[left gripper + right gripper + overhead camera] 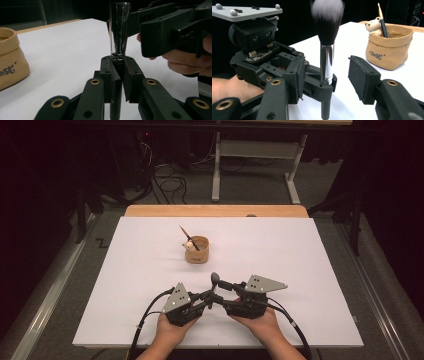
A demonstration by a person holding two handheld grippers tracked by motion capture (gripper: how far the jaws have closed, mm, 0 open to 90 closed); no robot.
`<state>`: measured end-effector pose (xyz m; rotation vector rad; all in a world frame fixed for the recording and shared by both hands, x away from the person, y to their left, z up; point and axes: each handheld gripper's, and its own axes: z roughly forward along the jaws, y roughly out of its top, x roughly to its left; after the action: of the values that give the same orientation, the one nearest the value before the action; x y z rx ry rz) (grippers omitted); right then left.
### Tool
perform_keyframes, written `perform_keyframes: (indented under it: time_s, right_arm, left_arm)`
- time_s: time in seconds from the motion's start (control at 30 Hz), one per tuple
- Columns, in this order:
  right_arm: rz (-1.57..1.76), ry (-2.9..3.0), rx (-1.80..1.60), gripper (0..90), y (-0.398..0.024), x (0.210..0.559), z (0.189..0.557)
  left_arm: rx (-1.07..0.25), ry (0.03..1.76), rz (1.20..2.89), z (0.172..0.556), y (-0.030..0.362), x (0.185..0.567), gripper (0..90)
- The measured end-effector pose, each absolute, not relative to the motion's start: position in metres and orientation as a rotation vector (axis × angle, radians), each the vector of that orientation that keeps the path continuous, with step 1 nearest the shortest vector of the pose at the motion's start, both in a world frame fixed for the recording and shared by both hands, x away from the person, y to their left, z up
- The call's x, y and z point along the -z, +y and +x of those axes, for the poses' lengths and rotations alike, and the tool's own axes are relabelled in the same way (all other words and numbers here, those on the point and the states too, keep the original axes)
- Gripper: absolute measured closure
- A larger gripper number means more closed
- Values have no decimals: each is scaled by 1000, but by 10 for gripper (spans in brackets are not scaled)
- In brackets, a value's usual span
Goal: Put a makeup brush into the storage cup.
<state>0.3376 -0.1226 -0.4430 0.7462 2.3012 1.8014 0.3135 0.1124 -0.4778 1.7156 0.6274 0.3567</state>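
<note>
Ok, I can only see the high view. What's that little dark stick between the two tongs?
Observer: A brush, standing upright, with black bristles tipped white and a shiny silver neck.
Operator: Who's holding it?
Observer: The left tongs pinch its black handle just below the silver part.
Operator: And the right tongs?
Observer: The right tongs are open, one jaw on each side of the brush, and neither jaw touches it.
</note>
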Motion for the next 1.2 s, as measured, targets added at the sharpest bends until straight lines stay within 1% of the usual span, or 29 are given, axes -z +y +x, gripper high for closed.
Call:
perform_keyframes:
  time_s: [0.3,0.5,0.57,0.77,1.07,1.2]
  right_arm:
    - [756,2294,-1782,396,-126,442,339]
    - [765,2275,-1770,312,-130,442,340]
    - [768,2273,-1750,302,-131,443,341]
    - [796,2267,-1698,175,-136,443,344]
    - [846,2247,-1653,67,-151,442,352]
    - [871,2240,-1635,43,-160,442,356]
  left_arm:
    - [-377,657,1698,317,122,478,793]
    - [-387,673,1683,318,128,477,793]
    - [-391,678,1678,319,131,476,793]
    - [-404,692,1666,320,138,475,793]
    - [-412,700,1644,320,144,472,793]
    - [-417,703,1639,320,146,471,794]
